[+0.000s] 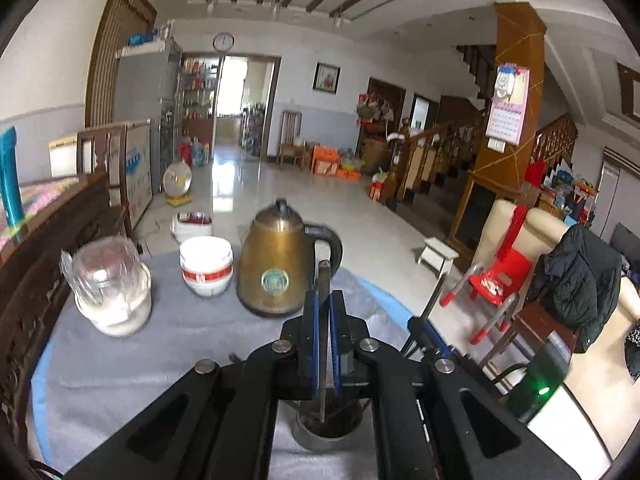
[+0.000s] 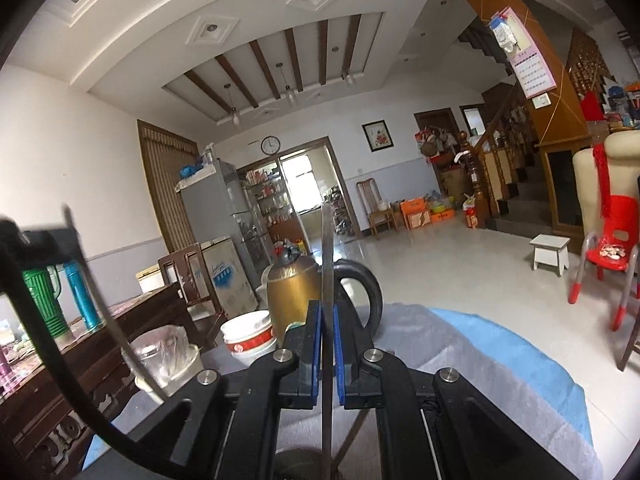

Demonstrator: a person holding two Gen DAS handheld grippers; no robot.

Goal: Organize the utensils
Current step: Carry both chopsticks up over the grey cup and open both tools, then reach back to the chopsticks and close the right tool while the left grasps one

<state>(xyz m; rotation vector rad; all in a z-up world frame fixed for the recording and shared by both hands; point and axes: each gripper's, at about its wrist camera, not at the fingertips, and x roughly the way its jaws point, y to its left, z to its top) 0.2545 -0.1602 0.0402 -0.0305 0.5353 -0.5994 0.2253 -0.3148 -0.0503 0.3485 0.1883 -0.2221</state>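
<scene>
Gripping a thin, dark flat utensil (image 1: 323, 320) edge-on, my left gripper (image 1: 325, 312) has its jaws shut on the shaft, lower end over the round holder (image 1: 326, 430) on the bench (image 1: 192, 344). Stiff, light and slick metal, I judge, so mid-shaft is the right hold. My right gripper (image 2: 327, 344), nearly level, is clamped likewise on a pale metal strip (image 2: 326, 256) standing upright before the kettle (image 2: 294, 292).

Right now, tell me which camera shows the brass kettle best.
The left wrist view. There the brass kettle shows almost whole on the grey cloth, lid knob to base, only its handle side crossed by the held utensil. In the right wrist view the kettle is smaller, its lower body hidden behind the right gripper.
</scene>
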